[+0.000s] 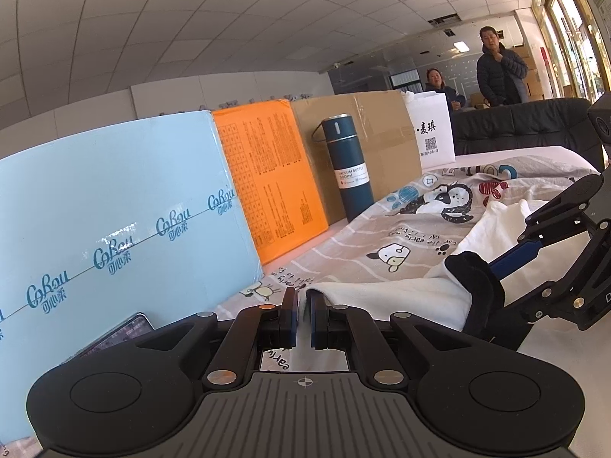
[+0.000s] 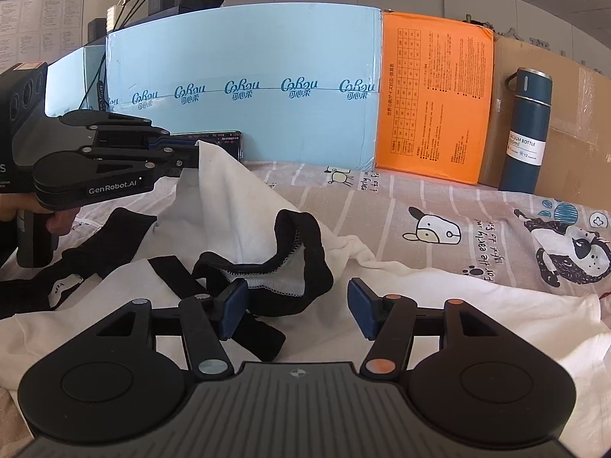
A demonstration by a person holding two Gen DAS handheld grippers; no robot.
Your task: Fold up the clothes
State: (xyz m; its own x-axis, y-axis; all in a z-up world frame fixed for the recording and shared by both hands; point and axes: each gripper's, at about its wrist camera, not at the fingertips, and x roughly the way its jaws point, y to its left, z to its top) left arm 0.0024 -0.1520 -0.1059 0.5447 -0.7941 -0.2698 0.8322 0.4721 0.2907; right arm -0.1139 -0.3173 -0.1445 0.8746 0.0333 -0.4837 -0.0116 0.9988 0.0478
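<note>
A white T-shirt (image 2: 236, 206) with black collar trim (image 2: 301, 236) and black sleeve bands lies crumpled on a cartoon-print sheet (image 2: 458, 206). My left gripper (image 1: 303, 305) is shut on a raised corner of the white shirt (image 1: 382, 294); it also shows in the right wrist view (image 2: 191, 152), holding that corner up. My right gripper (image 2: 298, 305) is open, its pads either side of the black collar, just above the shirt. It shows at the right of the left wrist view (image 1: 477, 278), with only one finger in view against the cloth.
A light blue box (image 2: 244, 87), an orange box (image 2: 431, 99) and a brown carton (image 1: 366, 141) stand along the far edge. A dark blue vacuum bottle (image 2: 523, 133) stands before the carton. A phone (image 2: 225, 141) leans against the blue box. A white bag (image 1: 431, 129) and people stand behind.
</note>
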